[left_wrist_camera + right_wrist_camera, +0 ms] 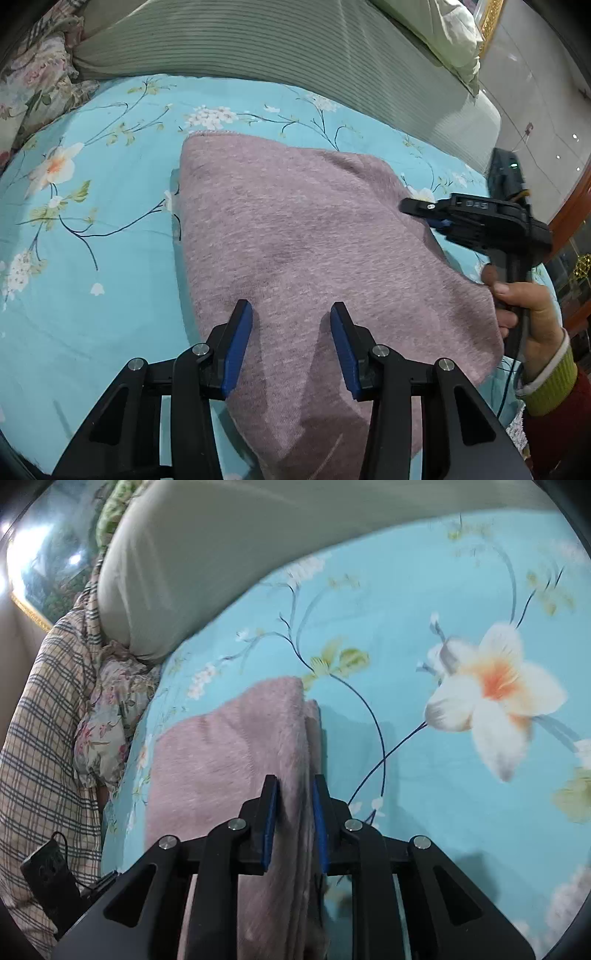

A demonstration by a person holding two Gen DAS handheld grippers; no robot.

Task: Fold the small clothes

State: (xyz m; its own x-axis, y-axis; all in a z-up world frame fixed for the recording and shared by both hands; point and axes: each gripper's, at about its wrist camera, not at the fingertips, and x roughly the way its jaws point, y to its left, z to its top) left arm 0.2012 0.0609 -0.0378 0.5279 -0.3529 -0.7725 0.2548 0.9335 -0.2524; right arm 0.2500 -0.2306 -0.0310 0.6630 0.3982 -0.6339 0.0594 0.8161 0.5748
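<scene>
A mauve knitted garment [295, 251] lies folded on the light blue floral bedsheet [92, 221]. My left gripper [291, 314] is open just above the garment's near part, fingers apart, holding nothing. My right gripper [428, 214] shows in the left wrist view at the garment's right edge, held by a hand. In the right wrist view the right gripper [293, 790] has its jaws close together on the folded edge of the garment [229, 760], and the layered edge runs between the blue pads [269, 812].
A grey-green ribbed cushion [258, 40] runs along the far side of the bed. Floral and plaid bedding [48, 716] is bunched at one end. A black device with a cable [48, 871] lies near the plaid fabric. A wooden cabinet [576, 206] stands to the right.
</scene>
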